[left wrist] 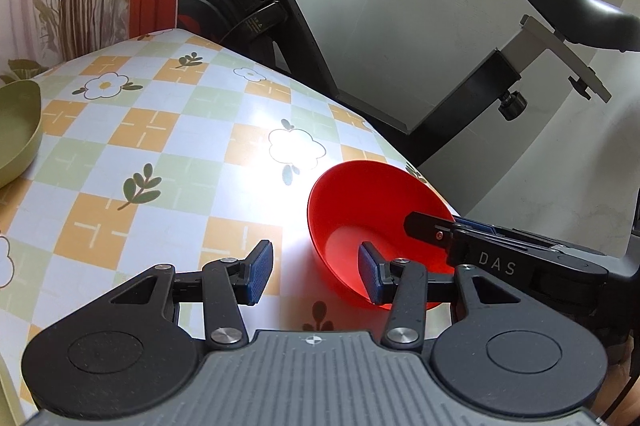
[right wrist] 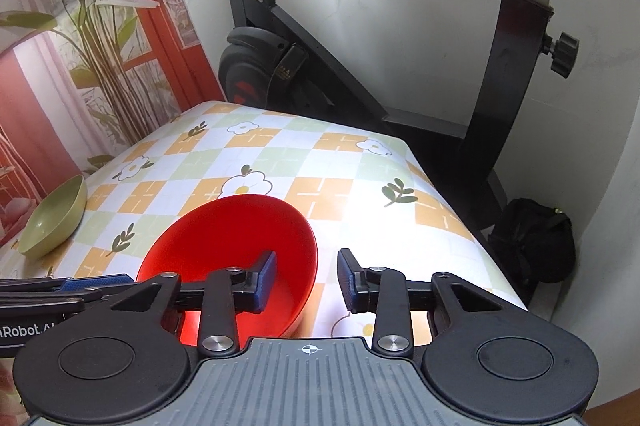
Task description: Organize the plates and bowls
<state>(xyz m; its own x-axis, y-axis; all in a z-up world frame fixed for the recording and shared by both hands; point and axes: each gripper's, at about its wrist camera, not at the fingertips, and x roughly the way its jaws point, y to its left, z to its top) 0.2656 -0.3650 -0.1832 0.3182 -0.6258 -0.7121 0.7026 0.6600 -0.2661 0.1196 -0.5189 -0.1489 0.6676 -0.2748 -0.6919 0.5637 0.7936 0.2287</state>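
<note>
A red bowl (left wrist: pixel 372 218) (right wrist: pixel 232 238) sits on the checked floral tablecloth (left wrist: pixel 160 129) (right wrist: pixel 340 185) near the table's right edge. My left gripper (left wrist: pixel 316 274) is open and straddles the bowl's near-left rim, with its right pad inside the bowl and its left pad over the cloth. My right gripper (right wrist: pixel 307 282) is open too, its left pad inside the bowl and its right pad outside. The right gripper's fingers (left wrist: pixel 428 226) reach over the bowl's right rim. A green bowl (left wrist: pixel 16 129) (right wrist: pixel 54 222) lies at the table's far left.
A black exercise bike (left wrist: pixel 280 25) (right wrist: pixel 280 57) stands close behind the table, against the white wall. The table's right edge (right wrist: pixel 460 226) drops off just beyond the red bowl. A black bag (right wrist: pixel 532 242) lies on the floor. A plant-print backdrop (right wrist: pixel 80 45) borders the left.
</note>
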